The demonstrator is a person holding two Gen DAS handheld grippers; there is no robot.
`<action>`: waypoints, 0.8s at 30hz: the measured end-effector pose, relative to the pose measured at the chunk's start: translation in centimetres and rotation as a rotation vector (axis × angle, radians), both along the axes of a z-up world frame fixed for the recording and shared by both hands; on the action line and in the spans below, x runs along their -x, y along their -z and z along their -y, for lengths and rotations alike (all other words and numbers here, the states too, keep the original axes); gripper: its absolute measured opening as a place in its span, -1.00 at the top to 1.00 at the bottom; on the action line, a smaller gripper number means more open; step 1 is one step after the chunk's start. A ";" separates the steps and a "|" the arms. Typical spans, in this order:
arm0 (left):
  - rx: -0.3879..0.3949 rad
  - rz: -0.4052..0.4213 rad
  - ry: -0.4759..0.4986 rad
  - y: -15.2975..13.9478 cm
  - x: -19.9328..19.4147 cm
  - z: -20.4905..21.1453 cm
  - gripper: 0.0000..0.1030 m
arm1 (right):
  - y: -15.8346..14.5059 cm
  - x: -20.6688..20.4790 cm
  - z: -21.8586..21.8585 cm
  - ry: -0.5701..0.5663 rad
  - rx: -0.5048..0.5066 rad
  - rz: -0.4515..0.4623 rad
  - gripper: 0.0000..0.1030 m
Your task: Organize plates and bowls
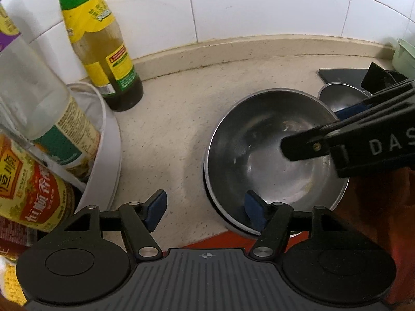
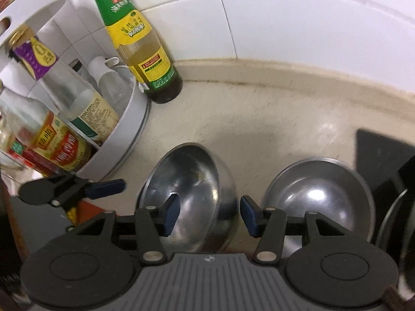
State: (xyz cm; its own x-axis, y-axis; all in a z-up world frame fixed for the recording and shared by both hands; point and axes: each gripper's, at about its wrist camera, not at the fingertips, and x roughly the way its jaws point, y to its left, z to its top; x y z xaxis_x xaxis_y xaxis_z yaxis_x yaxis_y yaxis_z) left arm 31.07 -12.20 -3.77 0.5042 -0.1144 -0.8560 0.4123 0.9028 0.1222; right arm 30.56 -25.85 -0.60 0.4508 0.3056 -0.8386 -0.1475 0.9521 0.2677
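Both jaws of the right hand-held gripper (image 2: pixel 210 215) are spread, nothing gripped, so the tilted steel bowl (image 2: pixel 186 194) may be toppled.

My left tool (image 1: pixel 205 208) has its jaws spread wide, nothing between the pads. My right tool (image 2: pixel 210 213) is also spread wide, reaching in from the right, angled down.

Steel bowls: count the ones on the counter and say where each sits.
2. The nearer bowl sits between the right gripper fingers; the second bowl stands to its right. More may lie outside view.
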 end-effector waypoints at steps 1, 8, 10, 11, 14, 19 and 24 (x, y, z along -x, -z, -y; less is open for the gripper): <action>0.001 0.003 -0.002 -0.1 0.1 -0.1 -0.44 | -0.1 0.2 0.0 0.000 0.008 0.009 0.08; -0.004 0.028 0.009 -1.1 1.3 -0.1 -0.44 | -0.2 1.0 0.6 0.023 0.003 0.019 0.08; -0.008 0.039 0.012 -1.5 1.7 0.0 -0.44 | -0.6 1.6 0.9 0.027 0.001 0.031 0.08; -0.009 0.043 0.015 -1.7 1.9 0.1 -0.44 | -0.8 1.8 1.0 0.029 0.000 0.037 0.08; -0.011 0.055 0.021 -2.2 2.6 0.3 -0.45 | -1.3 2.5 1.2 0.030 0.001 0.051 0.08; -0.002 0.073 0.040 -3.1 3.8 0.8 -0.45 | -1.8 3.6 1.7 0.034 0.002 0.061 0.08; -0.005 0.081 0.083 -3.6 4.9 2.1 -0.47 | -2.0 4.4 2.6 0.050 0.003 0.066 0.08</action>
State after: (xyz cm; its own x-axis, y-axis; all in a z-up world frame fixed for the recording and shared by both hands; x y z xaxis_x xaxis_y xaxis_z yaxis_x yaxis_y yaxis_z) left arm 26.16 -14.30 -0.16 0.5610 -0.1547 -0.8133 0.4745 0.8651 0.1627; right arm 26.14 -28.47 1.35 0.5198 0.2791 -0.8074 -0.1168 0.9595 0.2565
